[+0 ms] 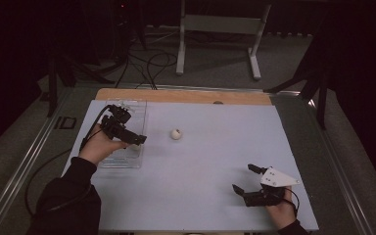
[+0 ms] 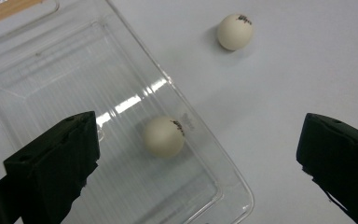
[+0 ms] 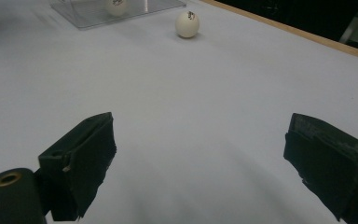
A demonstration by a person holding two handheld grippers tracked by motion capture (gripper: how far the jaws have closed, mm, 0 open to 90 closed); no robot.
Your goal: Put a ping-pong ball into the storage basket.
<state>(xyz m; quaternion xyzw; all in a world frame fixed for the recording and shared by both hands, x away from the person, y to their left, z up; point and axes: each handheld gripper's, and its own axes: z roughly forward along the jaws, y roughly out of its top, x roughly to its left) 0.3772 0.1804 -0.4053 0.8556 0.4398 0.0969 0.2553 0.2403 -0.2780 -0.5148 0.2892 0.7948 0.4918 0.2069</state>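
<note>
A clear plastic tray (image 1: 125, 157) lies at the left of the white mat. One white ball (image 2: 164, 136) rests inside this tray (image 2: 65, 79). A second white ball (image 1: 176, 133) sits on the mat just right of the tray, also seen as the ball (image 2: 235, 31) and the ball (image 3: 187, 24). My left gripper (image 1: 132, 128) hovers over the tray, open, its jaws wide apart above the tray's ball with nothing held. My right gripper (image 1: 244, 178) is open and empty near the front right of the mat, pointing toward the tray (image 3: 93, 14) and the ball (image 3: 116, 5) in it.
The white mat (image 1: 215, 161) covers the table, with a wooden strip (image 1: 186, 96) along the far edge. Behind the table are a white frame stand (image 1: 220, 29), cables on the floor (image 1: 147, 63) and dark tripod legs at both sides.
</note>
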